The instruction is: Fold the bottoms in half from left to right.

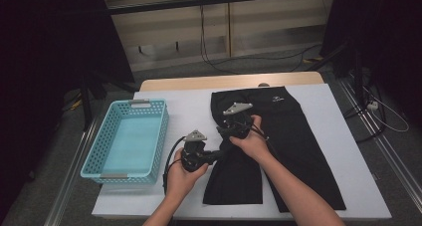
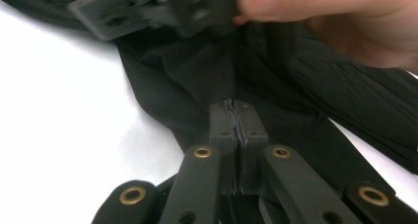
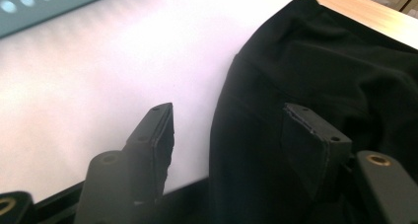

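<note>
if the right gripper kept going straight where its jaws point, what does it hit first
Most likely the black trousers: the right gripper stands open over their edge, with cloth straight ahead. Depth is hard to judge, and its left jaw faces bare white table cover.

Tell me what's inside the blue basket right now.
Nothing: the blue basket shows a bare floor. The near wall hides a thin strip of it. The black pants lie beside it on the white table cover.
</note>
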### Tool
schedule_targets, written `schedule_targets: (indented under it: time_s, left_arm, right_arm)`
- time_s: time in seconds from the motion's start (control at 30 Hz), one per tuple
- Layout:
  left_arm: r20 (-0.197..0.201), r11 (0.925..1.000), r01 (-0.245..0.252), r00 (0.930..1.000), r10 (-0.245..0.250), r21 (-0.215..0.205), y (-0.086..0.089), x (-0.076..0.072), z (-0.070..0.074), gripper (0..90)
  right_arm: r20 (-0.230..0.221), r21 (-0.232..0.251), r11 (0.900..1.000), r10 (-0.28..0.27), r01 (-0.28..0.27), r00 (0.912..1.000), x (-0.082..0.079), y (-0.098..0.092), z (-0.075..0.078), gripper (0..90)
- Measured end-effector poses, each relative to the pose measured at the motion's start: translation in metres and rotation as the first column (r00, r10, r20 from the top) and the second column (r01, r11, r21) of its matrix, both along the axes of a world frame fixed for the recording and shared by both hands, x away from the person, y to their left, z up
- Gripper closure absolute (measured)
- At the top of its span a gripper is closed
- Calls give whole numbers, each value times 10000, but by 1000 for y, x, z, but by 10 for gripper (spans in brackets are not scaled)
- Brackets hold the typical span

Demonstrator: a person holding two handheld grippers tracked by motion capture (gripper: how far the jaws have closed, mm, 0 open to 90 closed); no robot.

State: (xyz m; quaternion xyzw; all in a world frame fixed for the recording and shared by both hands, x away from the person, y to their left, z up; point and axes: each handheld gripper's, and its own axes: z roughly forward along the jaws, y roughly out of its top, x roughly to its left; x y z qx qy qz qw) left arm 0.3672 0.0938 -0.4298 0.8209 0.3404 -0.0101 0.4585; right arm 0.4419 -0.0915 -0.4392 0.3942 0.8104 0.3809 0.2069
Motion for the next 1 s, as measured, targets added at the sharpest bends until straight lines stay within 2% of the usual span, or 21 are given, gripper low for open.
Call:
schedule_targets:
  time_s: [0.07, 0.13, 0.2, 0.27, 0.3, 0.33, 0.37, 0.47, 0.57, 0.63, 0.7, 0.8, 1.0]
  left_arm:
    - [-4, 10000, -61, 10000, 61, -70, 0, -1, 0, 881]
    - [-103, 9998, -100, 9999, 98, -173, 0, -2, -2, 881]
    - [-130, 9999, -28, 9999, 27, -110, 0, -3, -2, 881]
    - [-54, 9999, -82, 10000, 81, -99, -1, -4, -1, 881]
    - [-41, 9998, -106, 9999, 106, -142, -2, -4, -1, 881]
    - [-70, 9998, -103, 9999, 102, -179, -2, -4, -1, 880]
    - [-62, 9997, -123, 9999, 121, -195, -2, -4, -1, 881]
    - [-85, 9998, -76, 9999, 75, -195, -4, -4, -1, 880]
    - [-67, 9996, -61, 10000, 60, -259, -4, -4, -1, 881]
    - [-19, 9996, -51, 10000, 50, -266, -5, -5, 0, 881]
    - [-4, 9994, -9, 10000, 9, -334, -5, -5, 2, 881]
    - [134, 9985, 78, 9999, -71, -534, -7, -5, 7, 881]
    - [468, 9953, 444, 9981, -405, -859, -19, -5, 21, 880]
  right_arm:
    - [-26, -17, 10000, 56, -56, 10000, 5, 5, -4, 386]
    - [-267, 61, 9999, 134, -133, 9996, 9, 10, -9, 389]
    - [-322, -190, 9996, 200, -206, 9993, 11, 14, -16, 428]
    - [-392, -485, 9988, 54, -73, 9992, 13, 15, -22, 463]
    - [-452, -442, 9990, -7, -13, 9990, 16, 14, -26, 444]
    - [-462, -211, 9997, -107, 98, 9989, 18, 13, -26, 455]
    - [-407, -179, 9994, -288, 281, 9988, 19, 11, -27, 492]
    - [-244, -300, 9986, -435, 427, 9988, 23, 11, -27, 520]
    - [-463, -124, 9980, -620, 615, 9970, 28, 10, -27, 640]
    - [-573, -177, 9986, -499, 490, 9971, 30, 11, -25, 846]
    - [-633, -267, 9987, -453, 437, 9970, 31, 10, -23, 879]
    - [-732, 546, 9966, -572, 612, 9957, 32, -1, -13, 886]
    - [-418, 1438, 9849, -909, 960, 9950, 31, -32, 18, 887]
